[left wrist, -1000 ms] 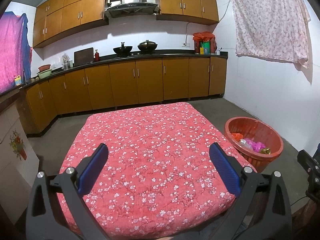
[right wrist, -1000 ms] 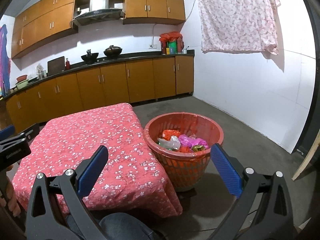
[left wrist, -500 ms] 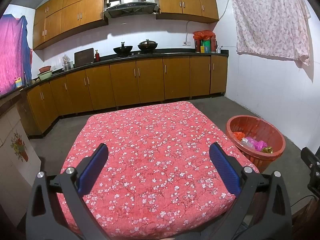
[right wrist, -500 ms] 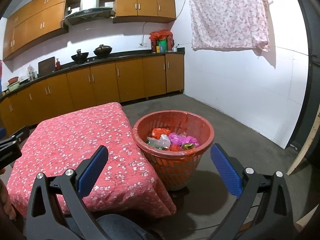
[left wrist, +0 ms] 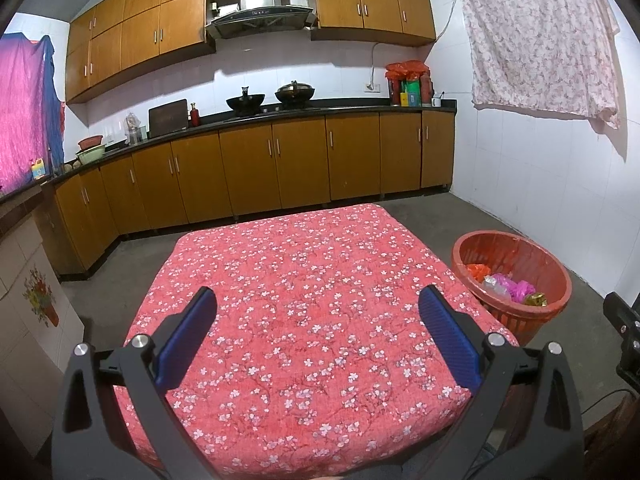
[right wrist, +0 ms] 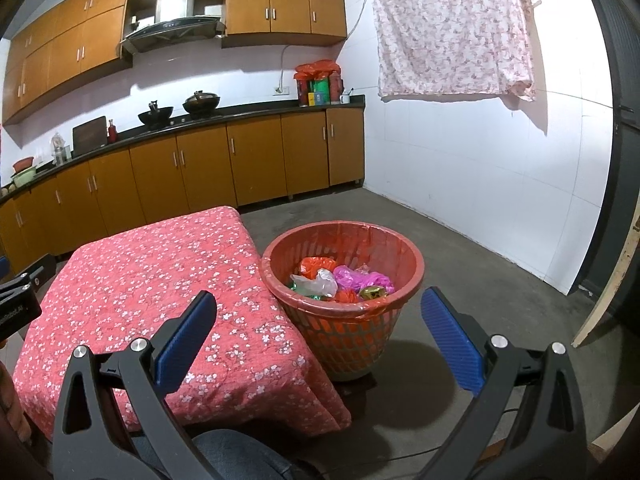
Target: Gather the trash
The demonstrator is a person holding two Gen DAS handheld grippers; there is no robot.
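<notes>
A red plastic basket (right wrist: pixel 348 332) stands on the floor to the right of the table; it also shows in the left wrist view (left wrist: pixel 516 314). Crumpled wrappers lie in it: pink (right wrist: pixel 360 276), orange (right wrist: pixel 316 266), clear (right wrist: pixel 316 282) and gold (right wrist: pixel 373 292). My left gripper (left wrist: pixel 318 312) is open and empty above the near part of the table, which wears a red flowered cloth (left wrist: pixel 300 300). My right gripper (right wrist: pixel 318 312) is open and empty, held near and in front of the basket. No trash shows on the cloth.
Brown kitchen cabinets (left wrist: pixel 280 160) with a counter run along the back and left walls. A flowered cloth (right wrist: pixel 452 28) hangs on the white right wall. Grey floor (right wrist: pixel 460 248) lies around the basket. The person's knee (right wrist: pixel 232 456) is below the right gripper.
The left view has drifted slightly left, so the basket sits further right in it. The right gripper has swung right and the basket has come nearer its middle. Both grippers stayed open.
</notes>
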